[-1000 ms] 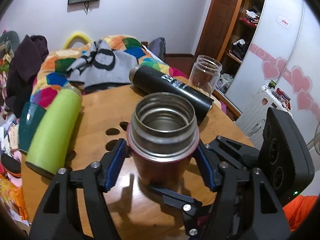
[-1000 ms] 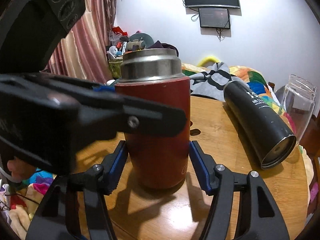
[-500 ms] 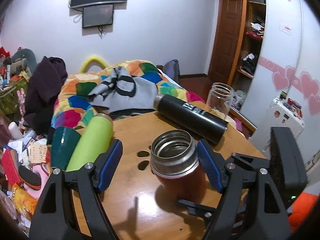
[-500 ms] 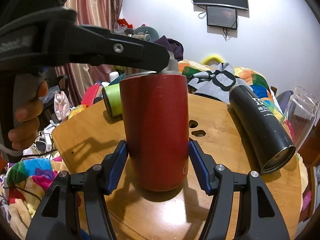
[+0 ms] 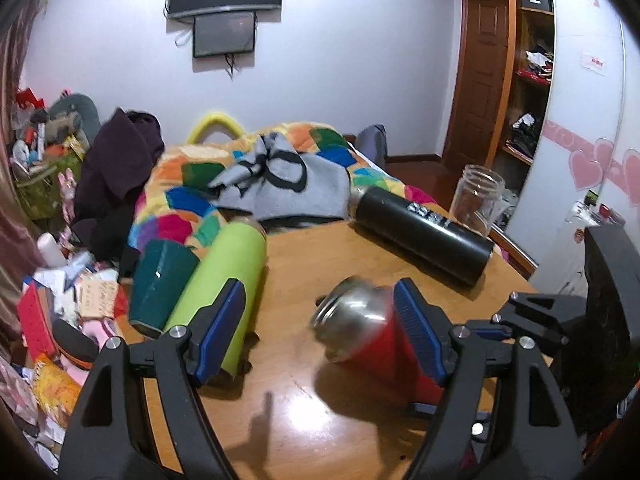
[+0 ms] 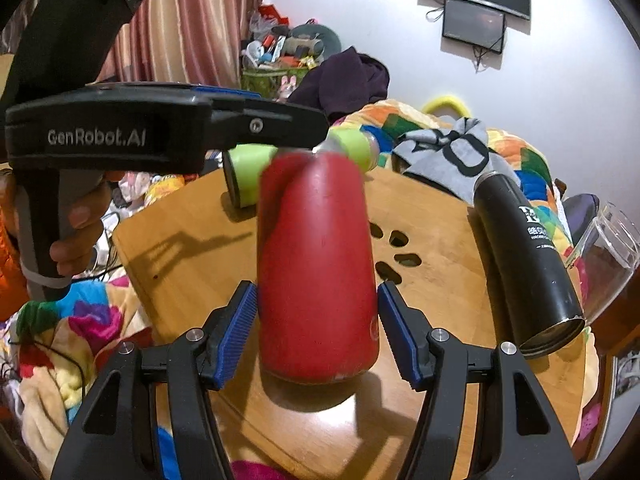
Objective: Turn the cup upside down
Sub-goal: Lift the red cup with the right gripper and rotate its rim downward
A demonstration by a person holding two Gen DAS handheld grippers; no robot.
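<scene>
The red cup with a steel rim [image 6: 316,264] is held between the blue pads of my right gripper [image 6: 318,332], which is shut on its lower body. The cup is off upright, its steel mouth leaning away toward the far left, and it is motion-blurred. In the left wrist view the cup [image 5: 372,340] shows tilted, mouth [image 5: 340,316] pointing left. My left gripper [image 5: 320,328] is open and empty, drawn back above the table, apart from the cup. Its body also shows in the right wrist view [image 6: 160,132], held by a hand.
On the round wooden table [image 5: 304,264] lie a black flask [image 5: 420,232], a lime-green bottle [image 5: 224,276] and a dark green cup [image 5: 160,280]. A glass jar [image 5: 476,196] stands at the far right edge. A colourful quilt and clutter lie beyond.
My left gripper has pulled back and up from the cup and stays open. My right gripper has tipped the red cup from upright, its mouth swinging over to the left.
</scene>
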